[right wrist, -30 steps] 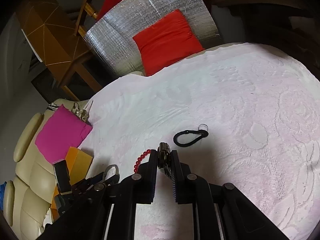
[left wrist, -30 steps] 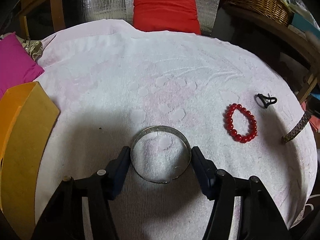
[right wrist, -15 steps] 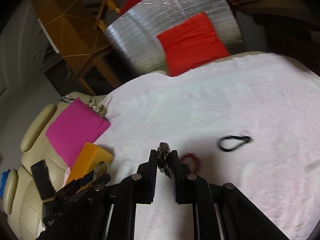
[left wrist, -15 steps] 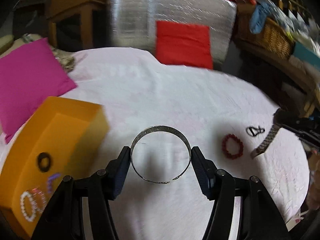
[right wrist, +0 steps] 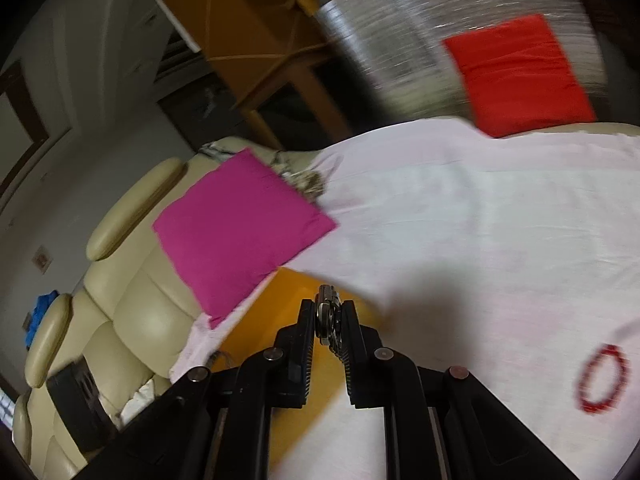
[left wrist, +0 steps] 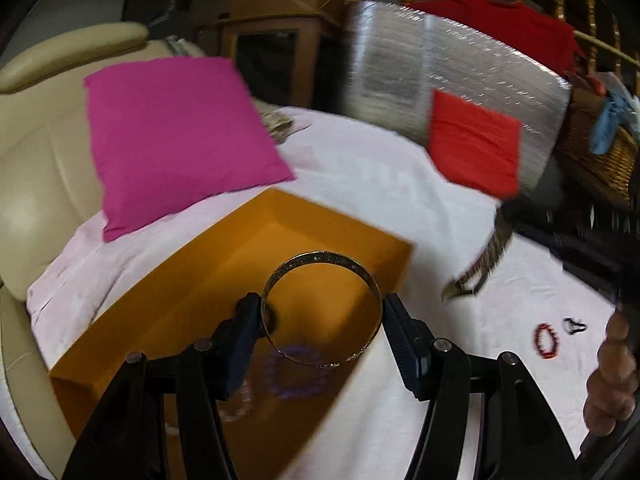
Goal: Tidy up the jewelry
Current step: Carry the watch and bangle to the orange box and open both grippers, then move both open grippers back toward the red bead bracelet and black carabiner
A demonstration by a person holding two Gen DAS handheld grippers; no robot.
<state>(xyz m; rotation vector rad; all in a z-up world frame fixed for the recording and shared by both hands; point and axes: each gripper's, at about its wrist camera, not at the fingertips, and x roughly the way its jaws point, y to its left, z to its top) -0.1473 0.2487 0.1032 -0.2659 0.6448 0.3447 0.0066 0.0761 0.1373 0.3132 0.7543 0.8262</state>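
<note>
1. A thin gold bangle (left wrist: 321, 309) is gripped across its width by the left gripper (left wrist: 322, 322), jaws spread wide against its two sides; tiny stones are seen glinting along the far rim.
2. A metal watch band (right wrist: 328, 317) is pinched edge-on by the right gripper (right wrist: 329, 320), jaws pressed almost together; from the left wrist view the band (left wrist: 482, 264) is seen dangling to the right of the bangle.
3. Just beneath and beyond both sets of jaws an orange box (left wrist: 224, 280) is found, open-topped; blurred inside it are a purple bracelet (left wrist: 298, 372) and a pale beaded one (left wrist: 236, 404).
4. Right of the jaws, on the white cloth (left wrist: 400, 184), a red bead bracelet (right wrist: 600, 378) and a small dark loop (left wrist: 574, 325) are left lying, near each other.
5. Farther off, a magenta cushion (left wrist: 176, 136) is seen on a cream sofa (right wrist: 120, 320), and a red cushion (left wrist: 474, 142) against a silver panel (left wrist: 440, 68).
</note>
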